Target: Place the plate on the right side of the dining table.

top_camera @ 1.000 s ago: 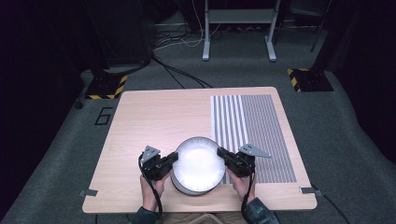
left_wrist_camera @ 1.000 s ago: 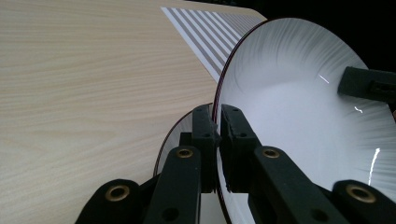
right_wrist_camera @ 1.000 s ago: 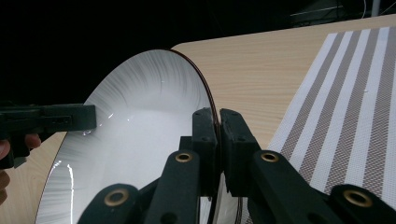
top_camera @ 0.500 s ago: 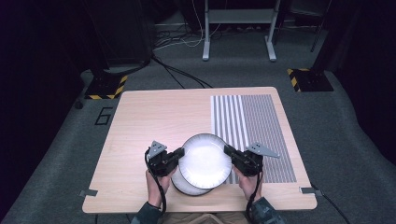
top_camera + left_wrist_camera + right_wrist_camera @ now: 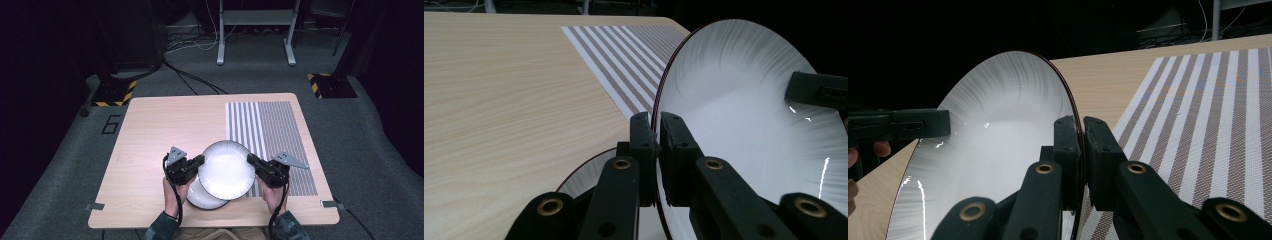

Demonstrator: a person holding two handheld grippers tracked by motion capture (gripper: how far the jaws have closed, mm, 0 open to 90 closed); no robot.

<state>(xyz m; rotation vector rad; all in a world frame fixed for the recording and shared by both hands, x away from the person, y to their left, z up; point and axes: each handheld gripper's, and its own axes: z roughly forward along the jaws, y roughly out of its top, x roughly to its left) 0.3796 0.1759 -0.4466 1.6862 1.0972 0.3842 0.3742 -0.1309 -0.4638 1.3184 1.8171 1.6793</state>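
Both hands are carrying the upper plate (image 5: 226, 168) further from the person than a second ago, toward the table's middle and the striped mat (image 5: 270, 140); it now uncovers more of the lower plate (image 5: 207, 200), which is staying put on the wooden table (image 5: 165, 125).

Left gripper (image 5: 199, 161) is clamping the upper plate's rim at its nine o'clock edge, jaws pinched tight on the thin dark-lined lip, as the left gripper view (image 5: 655, 132) is showing. Right gripper (image 5: 251, 160) is doing the same at the three o'clock edge; in the right gripper view (image 5: 1079, 132) the lip is sitting squeezed between its black jaws.

Upper plate (image 5: 749, 120) is hanging between the two grippers, clear of the tabletop, overlapping the lower plate's (image 5: 589, 182) far part and just reaching over the mat's (image 5: 624, 50) near left corner. Seen from the right gripper, the plate (image 5: 998, 135) is showing its white, ribbed inside, with the mat (image 5: 1208, 130) lying beyond it at two o'clock.

Lower plate is lying flat near the table's six o'clock edge, between the person's two forearms.
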